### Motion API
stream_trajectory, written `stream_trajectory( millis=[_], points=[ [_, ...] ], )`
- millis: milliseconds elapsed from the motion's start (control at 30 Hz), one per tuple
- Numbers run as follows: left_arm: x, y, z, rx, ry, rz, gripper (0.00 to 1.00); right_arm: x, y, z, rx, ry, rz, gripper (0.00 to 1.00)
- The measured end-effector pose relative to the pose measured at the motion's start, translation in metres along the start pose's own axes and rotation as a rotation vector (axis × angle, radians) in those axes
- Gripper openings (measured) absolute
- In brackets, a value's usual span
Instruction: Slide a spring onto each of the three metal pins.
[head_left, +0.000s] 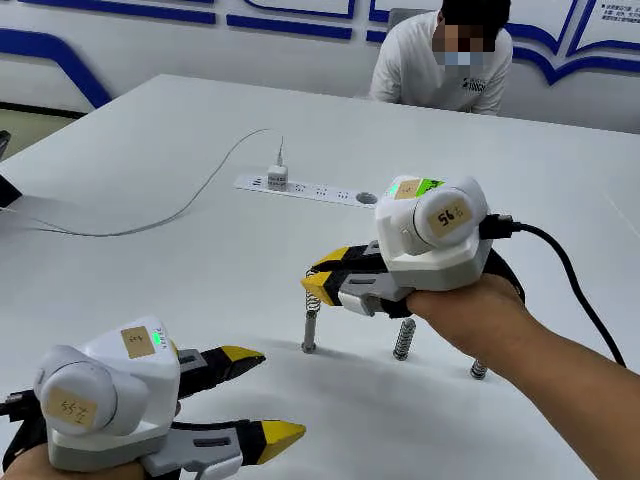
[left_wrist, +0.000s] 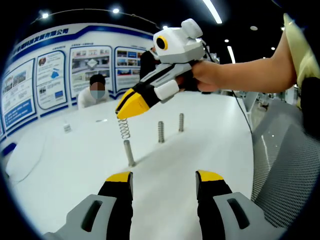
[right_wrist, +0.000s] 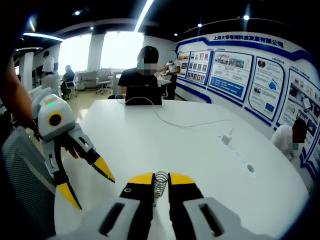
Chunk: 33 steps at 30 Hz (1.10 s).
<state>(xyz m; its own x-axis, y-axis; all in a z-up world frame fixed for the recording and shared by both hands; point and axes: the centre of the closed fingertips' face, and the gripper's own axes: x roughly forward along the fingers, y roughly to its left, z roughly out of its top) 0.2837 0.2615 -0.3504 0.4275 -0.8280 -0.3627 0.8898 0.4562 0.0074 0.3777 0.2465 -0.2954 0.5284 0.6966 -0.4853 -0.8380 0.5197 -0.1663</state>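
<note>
**A:** Where's the spring (left_wrist: 124, 129) right now?

**B:** It's pinched at its top end in the right gripper (head_left: 320, 287). The fingers (right_wrist: 142, 182) are nearly together, with the coil standing between their yellow tips.

**A:** And how does it sit against the pins?

**B:** It hangs almost upright over the left pin (head_left: 310, 335), with its lower end right at the pin's top. I cannot tell whether the coil has gone over the tip or only touches it.

**A:** What about the other two?

**B:** The middle pin (head_left: 404, 338) has a coil round it, reaching down to the worktop (head_left: 200, 250). The right-hand pin (left_wrist: 181, 122) looks ribbed the same way in the left gripper view. In the head view the person's hand hides most of it.

**A:** And the left gripper (head_left: 265, 395)?

**B:** It's low, on the near side and well apart from the pins. Its two fingers are spread wide with nothing between them, pointing towards the row of pins.

**A:** Anything else on the worktop?

**B:** A white power strip (head_left: 300, 188) lies beyond the pins. A small plug (head_left: 277, 177) sits in it, and a thin cable (head_left: 190, 205) trails off to the left. A person (head_left: 440, 65) sits at the far edge.
</note>
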Motion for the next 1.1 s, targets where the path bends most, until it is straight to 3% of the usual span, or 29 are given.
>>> stream_trajectory(
  millis=[1100],
  points=[
    [0.000,-0.002,-0.002,-0.001,0.007,-0.005,0.51,0.012,0.004,-0.024,0.028,0.047,0.013,0.12]
  ],
)
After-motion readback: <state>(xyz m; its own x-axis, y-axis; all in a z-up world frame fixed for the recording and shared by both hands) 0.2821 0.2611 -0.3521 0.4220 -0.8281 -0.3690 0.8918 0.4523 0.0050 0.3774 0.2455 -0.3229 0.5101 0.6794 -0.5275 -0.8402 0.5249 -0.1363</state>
